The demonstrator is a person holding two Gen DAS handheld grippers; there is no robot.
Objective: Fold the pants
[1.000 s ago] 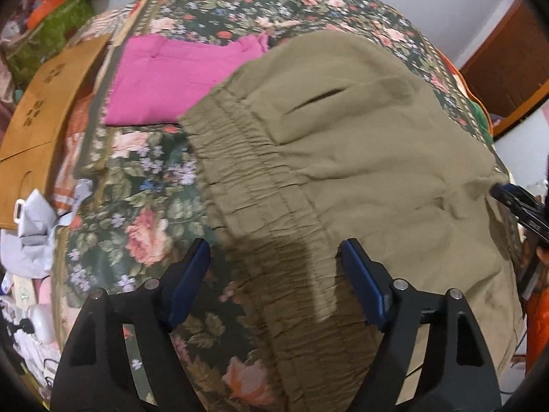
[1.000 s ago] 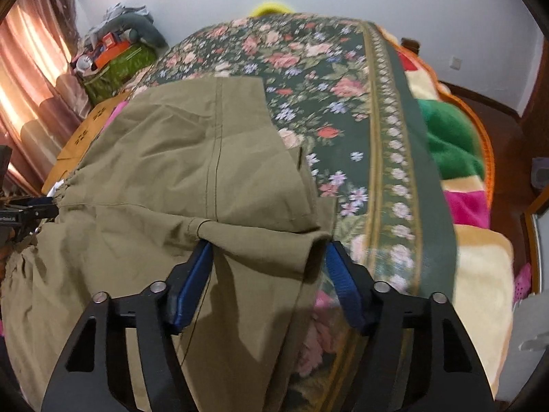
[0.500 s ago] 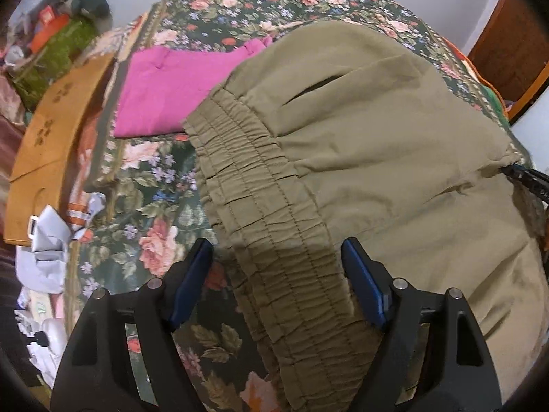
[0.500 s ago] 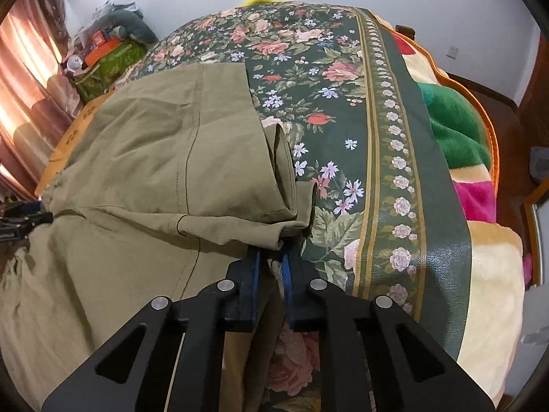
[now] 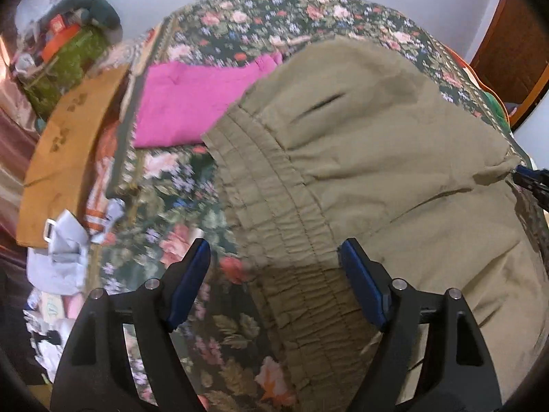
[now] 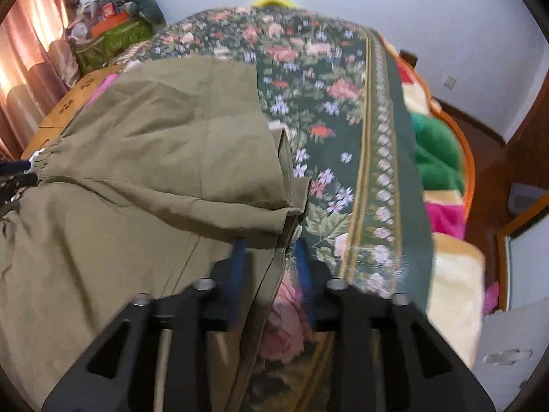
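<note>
Olive-green pants [image 5: 377, 158] lie spread on a floral bedspread [image 5: 178, 213], their gathered elastic waistband [image 5: 274, 206] running toward my left gripper [image 5: 274, 261]. That gripper is open, its jaws straddling the waistband. In the right wrist view the pants [image 6: 154, 158] show a folded leg edge [image 6: 284, 185]. My right gripper [image 6: 269, 250] has its blue jaws partly apart around the hem there; the view is blurred. The right gripper's tip [image 5: 528, 175] shows at the far right of the left wrist view, against a pinched cloth corner.
A folded magenta garment [image 5: 195, 103] lies beyond the waistband. A wooden board [image 5: 65, 147] and clutter sit left of the bed. Green and pink blankets [image 6: 435, 158] lie on the bed's right side. A wall stands behind.
My right gripper closed on the folded leg edge half a second ago and its jaws now stand wider apart. My left gripper has stayed open and shifted slightly along the waistband.
</note>
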